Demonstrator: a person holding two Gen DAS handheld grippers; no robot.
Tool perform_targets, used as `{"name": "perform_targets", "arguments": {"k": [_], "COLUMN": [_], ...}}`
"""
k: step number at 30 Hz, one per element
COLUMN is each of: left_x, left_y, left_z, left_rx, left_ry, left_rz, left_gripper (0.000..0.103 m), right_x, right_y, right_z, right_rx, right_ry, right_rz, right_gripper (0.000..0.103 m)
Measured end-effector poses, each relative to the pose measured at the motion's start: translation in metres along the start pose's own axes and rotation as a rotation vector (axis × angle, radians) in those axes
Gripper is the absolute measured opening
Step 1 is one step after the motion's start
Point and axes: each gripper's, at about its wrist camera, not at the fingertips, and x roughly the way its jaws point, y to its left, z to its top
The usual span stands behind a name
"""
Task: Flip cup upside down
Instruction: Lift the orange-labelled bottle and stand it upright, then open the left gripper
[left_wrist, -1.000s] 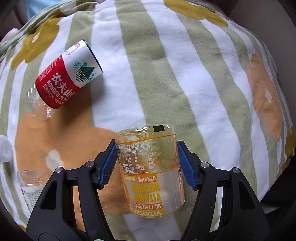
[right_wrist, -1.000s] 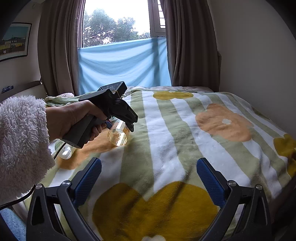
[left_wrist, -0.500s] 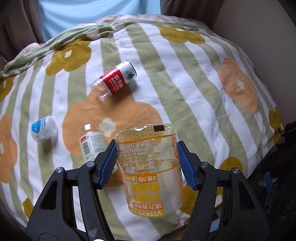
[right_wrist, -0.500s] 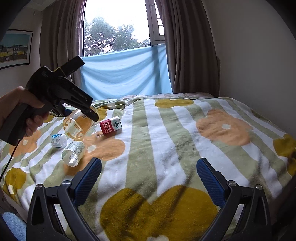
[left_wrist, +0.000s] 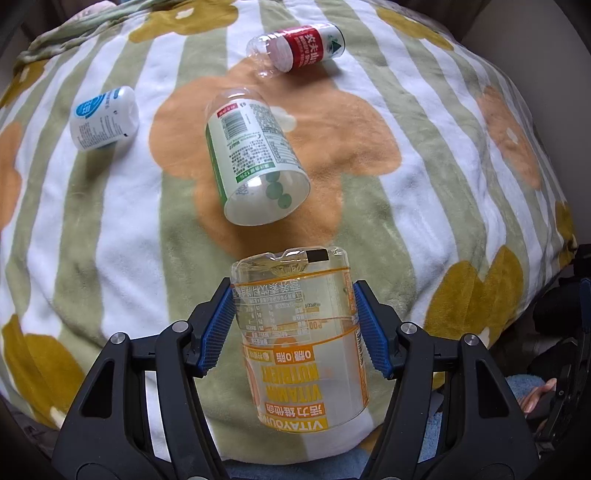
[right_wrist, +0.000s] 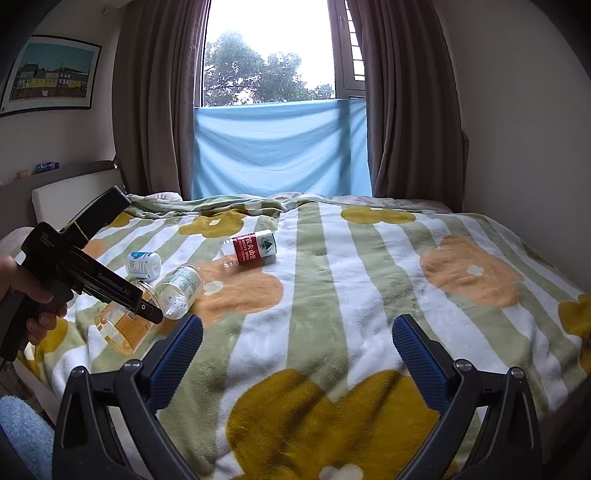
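**Carrying the clamped cup above the blanket, before it is set down**

Gripping the clear yellow-printed cup (left_wrist: 301, 343) across its body, the left gripper (left_wrist: 295, 325) has its blue pads (left_wrist: 216, 330) pressed on opposite sides, so the jaws stand clamped on the cup. The cup hangs in the air above the near edge of the striped, flowered blanket (left_wrist: 369, 206), touching nothing else. In the left wrist view its lettering reads inverted and its closed base points away from the camera; the open rim lies toward the handle. From the right wrist view the same cup (right_wrist: 122, 326) appears tilted beneath the black tool held in the person's hand (right_wrist: 26, 295).

The step in hand is judged to be the turning-over itself, partly made: the cup is lifted and rotated, not yet released. The next move calls for bringing the rim level with the blanket, lowering until it seats, then parting the jaws. The soft pile may let the rim sink unevenly and tip the cup.

The right gripper (right_wrist: 297, 349) hovers over the near end of the bed with its jaws wide apart and nothing between them.

Three other containers lie on their sides farther along the blanket: a green-labelled cup (left_wrist: 255, 158) nearest, a red-labelled bottle piece (left_wrist: 295, 48) beyond it, and a small white bottle (left_wrist: 103, 118) to the left. The green-labelled cup lies close ahead of the held cup, so a landing spot should keep clear of it.
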Motion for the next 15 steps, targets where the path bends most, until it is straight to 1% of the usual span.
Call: {"name": "perform_targets", "arguments": {"k": [3, 5, 7, 8, 9, 10, 11, 12, 15], "left_x": [0.015, 0.02, 0.02, 0.02, 0.019, 0.018, 0.014, 0.01, -0.002], "left_y": [0.005, 0.007, 0.009, 0.01, 0.012, 0.014, 0.015, 0.017, 0.022], "left_z": [-0.002, -0.002, -0.002, -0.002, -0.001, -0.002, -0.003, -0.002, -0.005], "left_rx": [-0.013, -0.015, -0.013, -0.014, -0.021, -0.029, -0.035, -0.037, -0.038], "left_ry": [0.026, 0.024, 0.014, 0.012, 0.013, 0.005, -0.014, -0.035, -0.063], "left_rz": [0.005, 0.019, 0.038, 0.039, 0.041, 0.047, 0.05, 0.051, 0.064], "left_gripper": [0.06, 0.061, 0.063, 0.066, 0.082, 0.099, 0.103, 0.103, 0.103], "right_x": [0.002, 0.003, 0.004, 0.005, 0.005, 0.006, 0.007, 0.007, 0.008], "right_y": [0.007, 0.009, 0.01, 0.011, 0.011, 0.012, 0.012, 0.013, 0.015], "right_z": [-0.002, -0.003, -0.004, -0.004, -0.004, -0.004, -0.004, -0.005, -0.005], "right_rx": [-0.036, -0.043, -0.044, -0.045, -0.047, -0.049, -0.052, -0.055, -0.064], "right_ry": [0.012, 0.016, 0.019, 0.02, 0.021, 0.022, 0.023, 0.023, 0.026], "right_rz": [-0.008, -0.006, -0.002, 0.0, 0.001, 0.002, 0.004, 0.004, 0.004], "right_gripper": [0.103, 0.103, 0.103, 0.103, 0.103, 0.103, 0.103, 0.103, 0.103]}}
